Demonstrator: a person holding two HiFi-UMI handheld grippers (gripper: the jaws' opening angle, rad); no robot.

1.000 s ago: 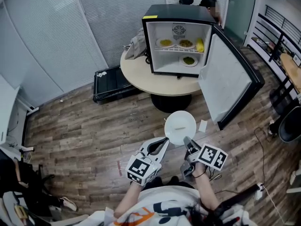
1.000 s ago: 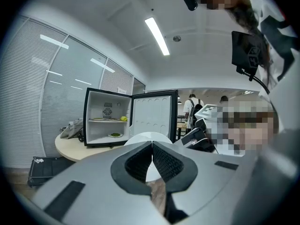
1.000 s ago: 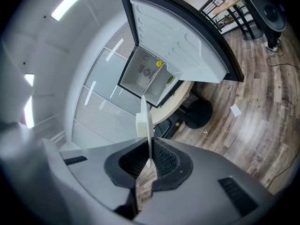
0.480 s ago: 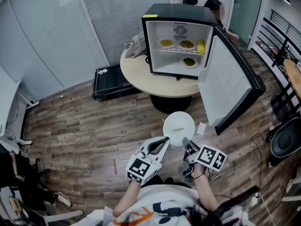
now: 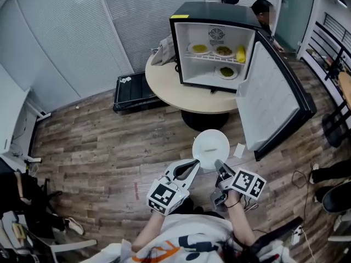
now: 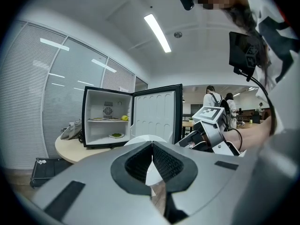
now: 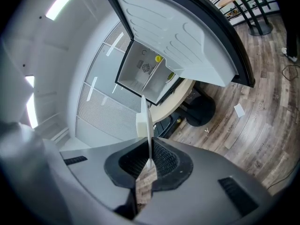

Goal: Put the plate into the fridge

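Right gripper (image 7: 149, 159) pinches the plate (image 5: 211, 147), lower centre in the head view; left gripper (image 6: 152, 146) is closed on nothing beside its rim. Carry it level — into the fridge's (image 5: 216, 15) bare lower left, clear of the door (image 5: 274, 95).

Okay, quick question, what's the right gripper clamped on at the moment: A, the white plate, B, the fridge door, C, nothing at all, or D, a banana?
A: the right gripper is shut on the rim of the white plate, which shows edge-on between its jaws in the right gripper view.
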